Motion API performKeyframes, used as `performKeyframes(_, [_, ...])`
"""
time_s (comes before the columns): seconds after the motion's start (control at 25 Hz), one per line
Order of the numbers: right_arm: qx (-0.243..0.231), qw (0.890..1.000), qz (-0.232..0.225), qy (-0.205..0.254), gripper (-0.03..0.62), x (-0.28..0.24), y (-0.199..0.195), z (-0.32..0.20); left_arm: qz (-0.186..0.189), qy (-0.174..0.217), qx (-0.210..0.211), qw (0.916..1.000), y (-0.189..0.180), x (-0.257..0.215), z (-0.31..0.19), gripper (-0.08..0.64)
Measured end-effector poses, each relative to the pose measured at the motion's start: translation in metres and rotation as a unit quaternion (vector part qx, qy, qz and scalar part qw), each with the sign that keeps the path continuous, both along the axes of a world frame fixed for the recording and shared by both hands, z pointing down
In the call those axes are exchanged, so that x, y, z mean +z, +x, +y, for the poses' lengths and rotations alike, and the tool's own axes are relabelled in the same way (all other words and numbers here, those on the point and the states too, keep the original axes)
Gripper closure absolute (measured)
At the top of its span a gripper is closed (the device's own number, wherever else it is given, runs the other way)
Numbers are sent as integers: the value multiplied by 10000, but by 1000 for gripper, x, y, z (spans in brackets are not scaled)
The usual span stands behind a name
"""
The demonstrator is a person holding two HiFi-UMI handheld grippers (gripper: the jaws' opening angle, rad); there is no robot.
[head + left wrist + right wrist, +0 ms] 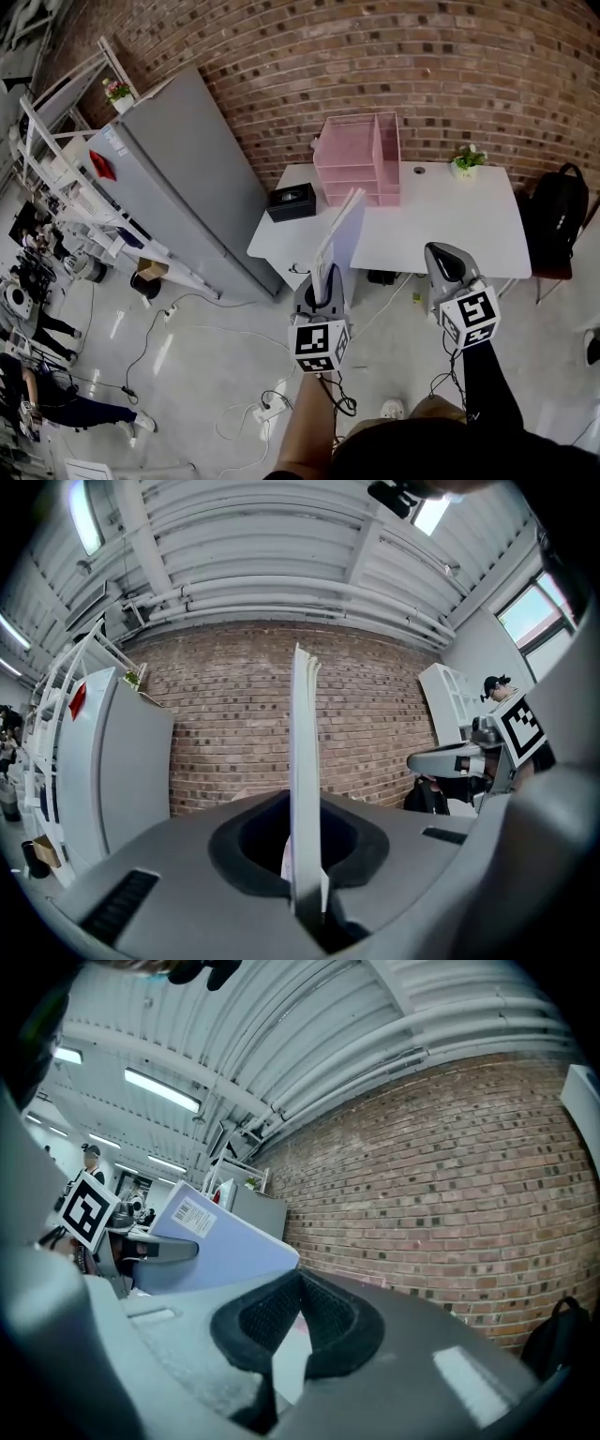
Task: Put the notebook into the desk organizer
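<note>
Pink desk organizer [361, 159], white desk [450, 234], red-brown brick wall [375, 56] far behind; the notebook [225, 1251] is lavender.

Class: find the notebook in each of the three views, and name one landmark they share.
Head view: notebook upright near centre.
Left gripper view: notebook edge-on, dead centre.
Right gripper view: notebook's lavender cover at left.
Shared landmark: brick wall.

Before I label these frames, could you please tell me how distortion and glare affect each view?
Head view: fisheye bows the brick wall, lighting even. Left gripper view: the lamp blows out, the notebook is sharp, edge-on. Right gripper view: ceiling lights glare, corners go dark.
</note>
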State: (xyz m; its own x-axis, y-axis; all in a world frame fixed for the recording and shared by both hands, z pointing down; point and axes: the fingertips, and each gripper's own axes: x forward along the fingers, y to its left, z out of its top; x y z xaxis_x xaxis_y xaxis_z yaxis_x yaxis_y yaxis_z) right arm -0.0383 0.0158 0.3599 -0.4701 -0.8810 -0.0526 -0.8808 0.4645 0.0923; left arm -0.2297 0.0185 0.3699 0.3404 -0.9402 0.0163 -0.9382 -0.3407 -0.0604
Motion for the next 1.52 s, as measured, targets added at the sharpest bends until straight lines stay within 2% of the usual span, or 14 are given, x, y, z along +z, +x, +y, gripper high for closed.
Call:
performKeyframes(0.56, [155,9998,-103,2,592,6,27,-51,-53,-109,174,9998,26,11,-56,525])
performKeyframes(1.12, [50,9997,-217,50,592,5,57,-158,-20,-80,180,9998,64,10,-155,525])
performKeyframes(1.52, [-32,9996,-283,36,592,2,88,-244,79,-80,235,9997,105,2,-236,525])
